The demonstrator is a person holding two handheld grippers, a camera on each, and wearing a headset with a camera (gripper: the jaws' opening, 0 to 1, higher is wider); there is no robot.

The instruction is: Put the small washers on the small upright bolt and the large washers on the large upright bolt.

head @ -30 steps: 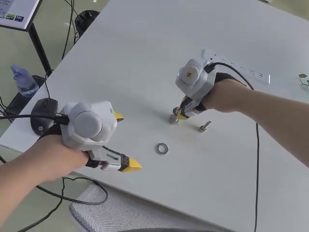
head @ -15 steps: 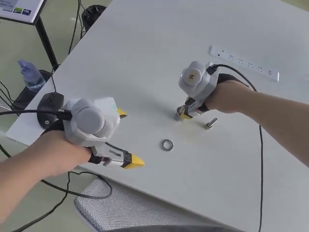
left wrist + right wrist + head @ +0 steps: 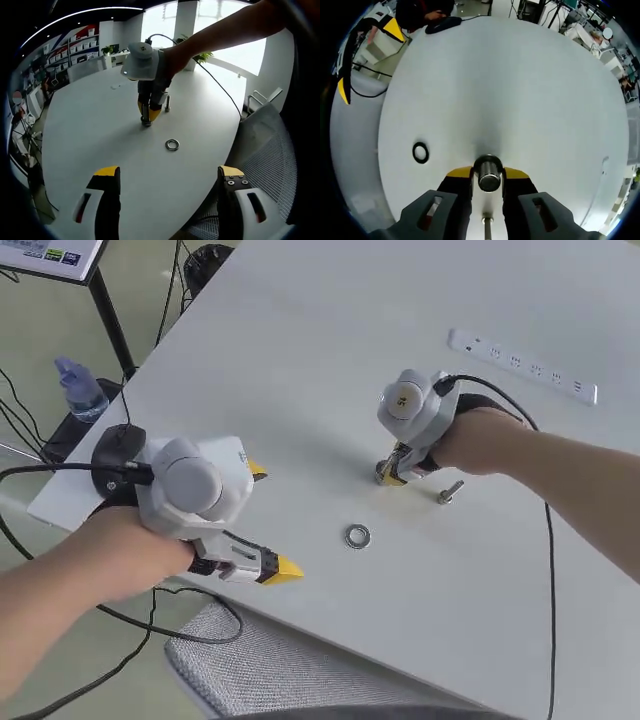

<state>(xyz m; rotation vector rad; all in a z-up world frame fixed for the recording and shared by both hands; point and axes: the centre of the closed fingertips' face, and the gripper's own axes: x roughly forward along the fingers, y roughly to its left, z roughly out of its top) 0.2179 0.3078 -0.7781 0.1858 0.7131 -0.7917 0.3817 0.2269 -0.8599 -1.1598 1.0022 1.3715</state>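
Moved: view only | R gripper [image 3: 395,476] fingers pinch large upright steel bolt [image 3: 489,181], steadying? | L gripper [image 3: 169,172] fingers spread, free for steel ring washer [image 3: 358,536]

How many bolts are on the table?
2. The large bolt sits between the right gripper's jaws; the small bolt stands right beside it on the table. None seem hidden.

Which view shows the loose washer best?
Head view: the washer lies unobstructed, hole clear. Left gripper view shows it small and foreshortened; right gripper view, a dark ring at the left.
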